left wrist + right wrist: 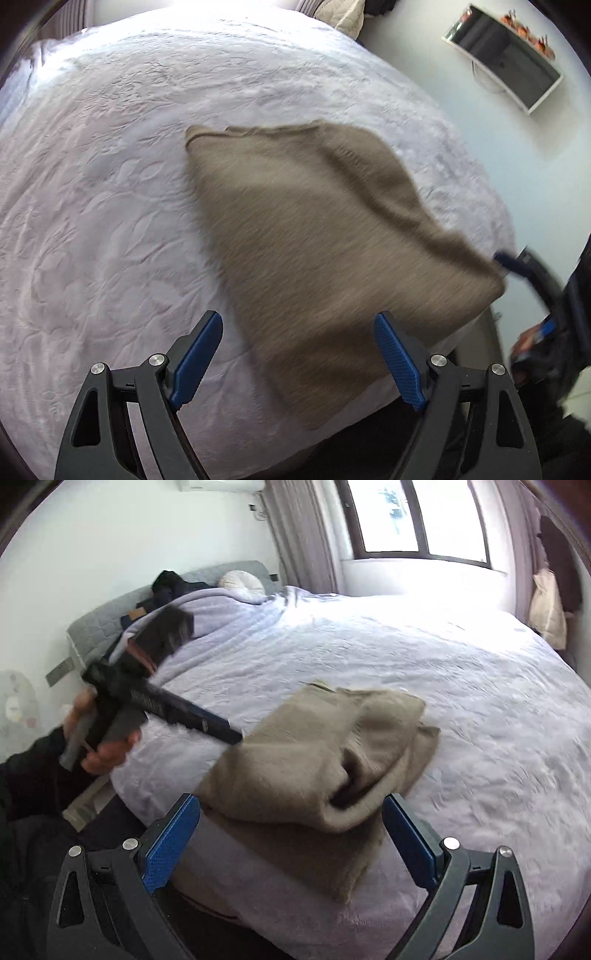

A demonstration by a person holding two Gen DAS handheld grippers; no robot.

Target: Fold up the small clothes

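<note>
The right gripper (291, 845) hangs nearest, at the bed's (461, 701) close edge, its blue pads spread wide with nothing pinched between them. The tan garment (317, 753) lies just past its tips, and from the way its near corner humps up over a dark hollow, I'd say a layer has been turned over on itself and not yet pressed flat. It sits close to the bed's edge, probably so both hands can reach it without leaning.

The left gripper (297, 363) is also spread, pads apart and empty, tilted down over the near part of the garment (314, 229). In its view the cloth looks a flatter, roughly four-sided shape on the pale cover, one corner running toward the other tool at the right. The person's hand (99, 746) holds that left tool out beside the garment, apparently clear of the cloth.

My guess is the fold is partly made and the next grab wants an edge or corner.

Farther up the bed from the garment, dark clothes (168, 585) are heaped at the head end beside a round pillow (242, 585), perhaps waiting their turn.
</note>
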